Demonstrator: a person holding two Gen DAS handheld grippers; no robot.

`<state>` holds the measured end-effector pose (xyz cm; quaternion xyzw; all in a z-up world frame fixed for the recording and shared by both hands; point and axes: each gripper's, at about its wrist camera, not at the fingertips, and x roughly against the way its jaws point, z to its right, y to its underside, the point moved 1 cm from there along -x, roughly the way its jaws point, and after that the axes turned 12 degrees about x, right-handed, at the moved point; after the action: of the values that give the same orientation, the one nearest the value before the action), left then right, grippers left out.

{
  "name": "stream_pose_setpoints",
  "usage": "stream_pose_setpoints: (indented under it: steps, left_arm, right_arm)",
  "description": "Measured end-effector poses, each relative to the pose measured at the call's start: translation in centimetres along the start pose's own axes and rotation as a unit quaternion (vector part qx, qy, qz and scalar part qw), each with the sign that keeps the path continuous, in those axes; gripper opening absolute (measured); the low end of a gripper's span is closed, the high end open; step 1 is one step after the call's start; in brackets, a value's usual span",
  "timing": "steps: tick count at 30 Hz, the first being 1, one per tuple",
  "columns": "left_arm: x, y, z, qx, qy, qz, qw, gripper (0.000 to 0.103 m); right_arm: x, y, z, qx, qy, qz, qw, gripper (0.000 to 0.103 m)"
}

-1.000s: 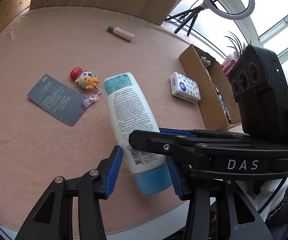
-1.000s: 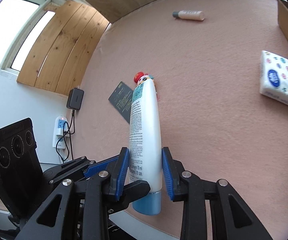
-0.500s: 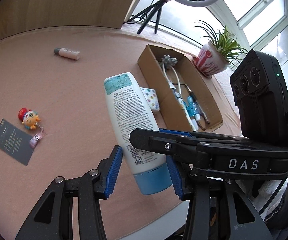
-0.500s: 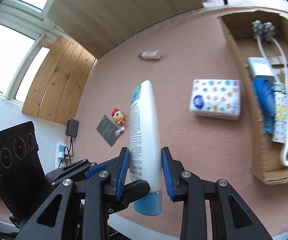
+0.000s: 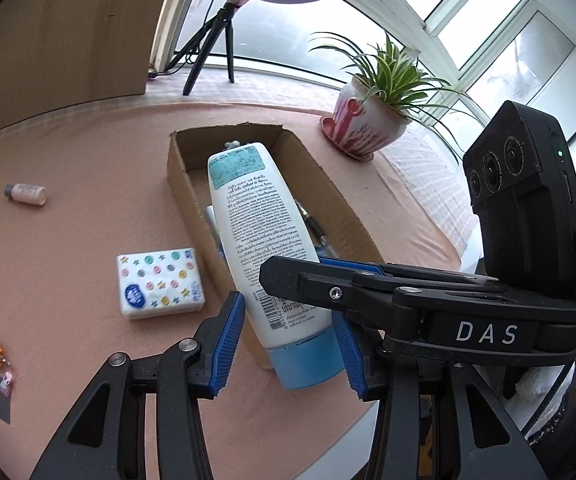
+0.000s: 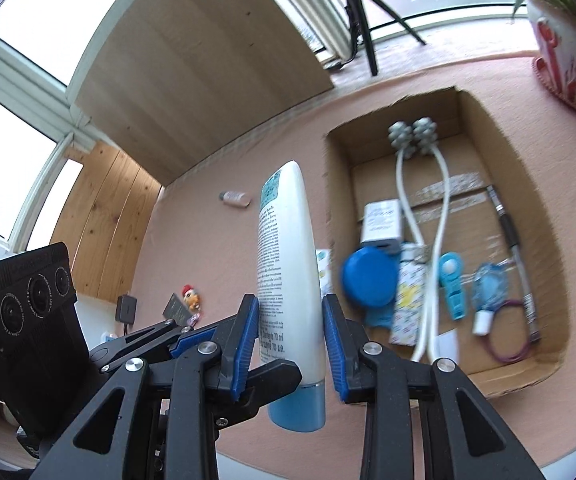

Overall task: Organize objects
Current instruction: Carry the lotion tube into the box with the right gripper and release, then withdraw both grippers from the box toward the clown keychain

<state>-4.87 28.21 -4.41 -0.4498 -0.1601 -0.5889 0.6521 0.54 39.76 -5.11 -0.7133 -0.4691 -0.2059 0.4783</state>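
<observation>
Right gripper (image 6: pixel 289 346): pads clamped on the lower body of the bottle (image 6: pixel 288 264), just above its blue cap.
Left gripper (image 5: pixel 289 338): jaws spread either side of the same bottle; contact unclear.
Bottle axis: runs forward, away from both grippers, cap end nearest.
Box (image 6: pixel 527 184): ahead and right of the bottle, already holding small items.
Nearer hand: right.

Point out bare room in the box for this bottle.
Bare floor in the box between the roller and the pen, and in the far left corner. The near half, around the blue disc, is crowded.
</observation>
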Motion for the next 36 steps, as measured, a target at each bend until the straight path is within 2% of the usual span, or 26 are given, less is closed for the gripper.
stream_pose_setpoints:
  steps: [5, 12, 18, 21, 24, 26, 28, 31, 36]
  left_arm:
    - [-2.4, -1.2, 1.8, 0.009, 0.011, -0.003, 0.9999, 0.048]
    - [-5.3, -1.6, 3.0, 0.012, 0.003, -0.016, 0.9998, 0.048]
    - [-7.0, -1.3, 3.1, 0.015, -0.005, -0.025, 0.9996, 0.048]
    - [-7.5, -1.0, 3.6, 0.011, -0.002, -0.030, 0.9995, 0.046]
    - [-8.0, -1.0, 3.9, 0.005, -0.028, -0.031, 0.9991, 0.047]
    - [-7.4, -0.9, 3.6, 0.011, -0.019, -0.033, 0.9992, 0.048]
    - [-6.4, -0.8, 3.2, 0.014, -0.020, -0.027, 0.9994, 0.049]
    - [-4.9, -0.8, 2.0, 0.020, -0.020, -0.021, 0.9994, 0.051]
    - [-1.4, -0.1, -1.0, 0.026, -0.024, -0.008, 0.9993, 0.056]
  right_arm:
    - [1.1, -0.6, 2.6, -0.009, 0.010, 0.012, 1.000, 0.030]
    - [0.9, -0.6, 5.5, -0.018, 0.014, 0.007, 1.000, 0.030]
    - [0.4, -0.4, 7.2, -0.022, 0.010, -0.002, 1.000, 0.030]
    - [0.3, -0.2, 7.3, -0.020, -0.006, -0.005, 1.000, 0.026]
    - [0.9, -0.3, 7.2, -0.005, 0.048, 0.008, 0.999, 0.026]
    - [1.7, -0.2, 7.3, -0.016, 0.042, 0.019, 0.999, 0.036]
    - [2.2, 0.0, 7.5, -0.031, 0.036, 0.024, 0.999, 0.039]
    - [2.5, 0.2, 7.4, -0.041, 0.057, 0.028, 0.997, 0.039]
    - [2.2, 1.4, 6.1, -0.070, 0.062, 0.038, 0.995, 0.040]
